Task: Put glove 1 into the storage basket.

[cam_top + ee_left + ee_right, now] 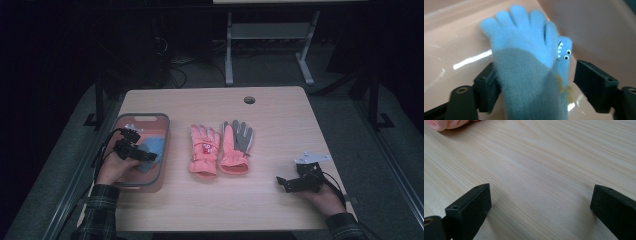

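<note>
A fuzzy blue and grey glove (524, 62) with a small toothy face on its thumb lies in the pink, grey-rimmed tray (142, 117) at the table's left. My left gripper (142, 154) is down in the tray, and its jaws stand open around the glove's cuff. In the left gripper view the left gripper (535, 70) has a clear gap between its right pad and the glove. My right gripper (283, 183) rests near the front right of the table, pointing left. It is open with only bare wood between its jaws (541, 187).
Two pink ski gloves lie side by side mid-table, one back up (204, 150) and one with its grey palm up (235, 147). A pink cuff (446, 123) sits ahead of the right gripper. A round cable hole (249, 100) is at the table's far edge.
</note>
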Demonstrator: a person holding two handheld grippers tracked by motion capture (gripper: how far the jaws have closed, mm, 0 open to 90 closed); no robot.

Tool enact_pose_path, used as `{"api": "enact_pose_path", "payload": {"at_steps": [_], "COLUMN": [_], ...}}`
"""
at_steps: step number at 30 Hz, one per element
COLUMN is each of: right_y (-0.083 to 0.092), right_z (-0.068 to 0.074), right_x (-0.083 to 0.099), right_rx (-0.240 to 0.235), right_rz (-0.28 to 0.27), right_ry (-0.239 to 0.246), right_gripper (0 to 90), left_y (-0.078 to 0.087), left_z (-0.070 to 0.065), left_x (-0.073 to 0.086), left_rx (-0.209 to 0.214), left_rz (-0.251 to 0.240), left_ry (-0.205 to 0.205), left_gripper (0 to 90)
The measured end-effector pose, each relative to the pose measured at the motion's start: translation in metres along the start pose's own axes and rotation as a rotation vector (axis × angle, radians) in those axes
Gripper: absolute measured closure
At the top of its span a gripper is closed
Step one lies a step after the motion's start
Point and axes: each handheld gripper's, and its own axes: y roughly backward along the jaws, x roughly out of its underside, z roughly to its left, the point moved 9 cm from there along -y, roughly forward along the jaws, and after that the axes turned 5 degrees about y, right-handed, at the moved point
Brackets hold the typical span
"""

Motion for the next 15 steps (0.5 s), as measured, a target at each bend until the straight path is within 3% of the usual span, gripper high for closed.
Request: {"api": "enact_pose_path", "payload": {"at_steps": [6, 15], "right_y": [0.0, 0.0], "right_z": [0.0, 0.0], "right_x": [0.0, 0.0], "right_rx": [0.0, 0.0], "right_rz": [0.0, 0.0], "right_ry": [0.0, 0.001], "right_gripper": [2.6, 2.7], "left_y": [0.017, 0.036], "left_z": [0.0, -0.019], "left_x": [-0.008, -0.023], "left_rx": [-0.017, 0.019], "left_rz": [-0.062, -0.131], "left_ry": [-0.008, -0.031], "left_gripper": [19.8, 20.1]}}
